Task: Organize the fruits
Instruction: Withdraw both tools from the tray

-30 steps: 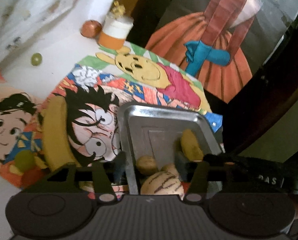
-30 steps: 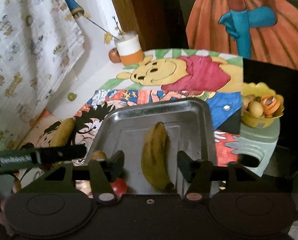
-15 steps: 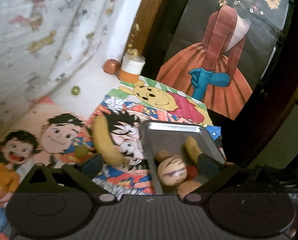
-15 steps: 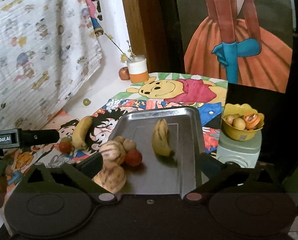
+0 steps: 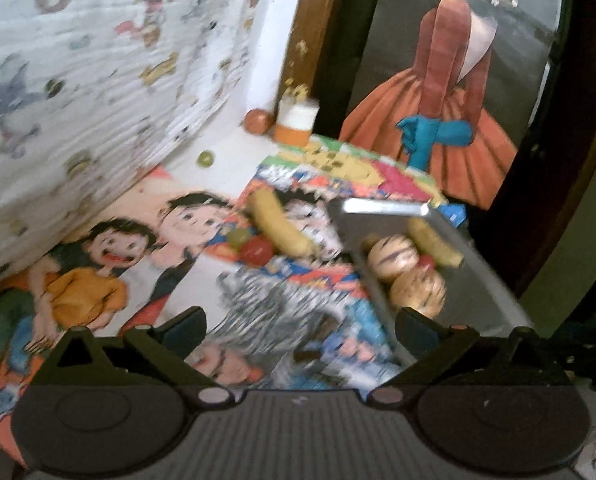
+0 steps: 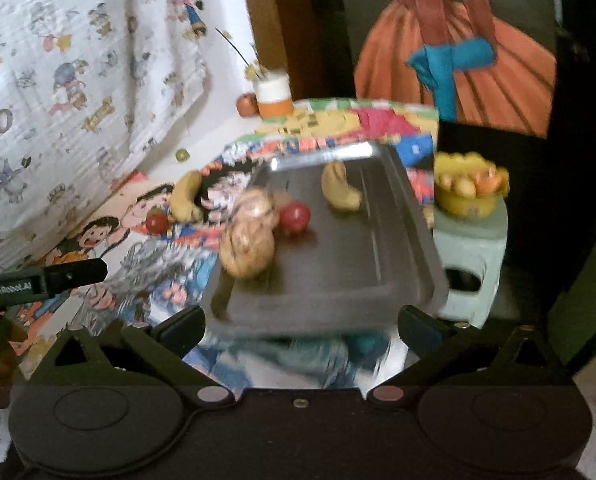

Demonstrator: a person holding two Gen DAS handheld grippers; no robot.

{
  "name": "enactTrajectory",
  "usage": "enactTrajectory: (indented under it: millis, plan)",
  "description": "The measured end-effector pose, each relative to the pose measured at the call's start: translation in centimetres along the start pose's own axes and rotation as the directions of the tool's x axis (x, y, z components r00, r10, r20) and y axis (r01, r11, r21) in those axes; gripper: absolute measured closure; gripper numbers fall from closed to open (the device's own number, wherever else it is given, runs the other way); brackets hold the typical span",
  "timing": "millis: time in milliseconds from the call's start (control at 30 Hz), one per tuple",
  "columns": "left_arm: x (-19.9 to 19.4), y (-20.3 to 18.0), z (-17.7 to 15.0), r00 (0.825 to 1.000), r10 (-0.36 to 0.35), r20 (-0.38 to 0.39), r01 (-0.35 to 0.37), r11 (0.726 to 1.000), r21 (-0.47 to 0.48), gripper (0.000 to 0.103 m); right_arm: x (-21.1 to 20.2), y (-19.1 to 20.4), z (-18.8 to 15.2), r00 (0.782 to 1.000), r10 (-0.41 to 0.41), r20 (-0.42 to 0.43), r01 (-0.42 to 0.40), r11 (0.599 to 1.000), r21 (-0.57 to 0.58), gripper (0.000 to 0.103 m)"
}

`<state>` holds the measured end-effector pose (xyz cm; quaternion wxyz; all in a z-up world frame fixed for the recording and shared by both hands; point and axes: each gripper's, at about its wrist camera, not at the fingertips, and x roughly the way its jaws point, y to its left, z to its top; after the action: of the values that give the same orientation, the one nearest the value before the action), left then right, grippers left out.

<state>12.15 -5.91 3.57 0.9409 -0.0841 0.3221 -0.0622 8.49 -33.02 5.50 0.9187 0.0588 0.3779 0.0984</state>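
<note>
A steel tray (image 6: pixel 429 264) lies on the cartoon mats and holds a banana (image 6: pixel 339 190), a red tomato (image 6: pixel 295 216) and two striped melons (image 6: pixel 246 248). Left of the tray, a second banana (image 5: pixel 278 224) rests on the mat beside a red fruit (image 5: pixel 256 250) and a green grape (image 5: pixel 238 236). My left gripper (image 5: pixel 299 326) is open with nothing in it, hovering short of the tray's near left corner. My right gripper (image 6: pixel 299 326) is also open and holds nothing, just short of the tray's near edge. One finger of the left gripper (image 6: pixel 46 280) shows at the left of the right wrist view.
A white and orange cup (image 5: pixel 298 120) and a reddish-brown fruit (image 5: pixel 258 120) stand at the back by the wall, with a lone green grape (image 5: pixel 206 158) nearer. A yellow bowl (image 6: pixel 469 188) of fruit sits on a pale green stool (image 6: pixel 473 240) right of the tray. A patterned cloth hangs on the left.
Both grippers have opened wide and drawn back from the tray. The banana and the melons that lay between their fingers now rest in the tray, farther away.
</note>
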Motion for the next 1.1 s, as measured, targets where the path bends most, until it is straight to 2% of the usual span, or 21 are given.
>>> enactTrajectory:
  millis: [167,467,867,1100]
  plan:
    - [0.0,1.6,-1.1,0.997,0.053,-0.049,-0.053,0.999,-0.007,0.0,0.2,0.7,-1.7,0.997,-0.005,-0.083,0.01,0.998,0.058,0.001]
    - [-0.4,4.4,-1.9,0.991,0.105,-0.086,-0.108,0.994,-0.026,0.0,1.7,4.0,-1.9,0.987,0.016,-0.163,-0.016,1.0,-0.002,0.001]
    - [-0.6,7.1,-0.9,0.983,0.176,-0.052,-0.181,0.978,-0.103,0.0,3.2,6.5,-0.1,0.982,0.094,-0.167,-0.1,0.994,-0.032,0.001]
    - [-0.2,7.9,-0.5,0.98,0.192,-0.05,-0.197,0.974,-0.111,0.0,4.2,7.5,1.6,0.979,0.142,-0.147,-0.15,0.988,-0.046,0.001]
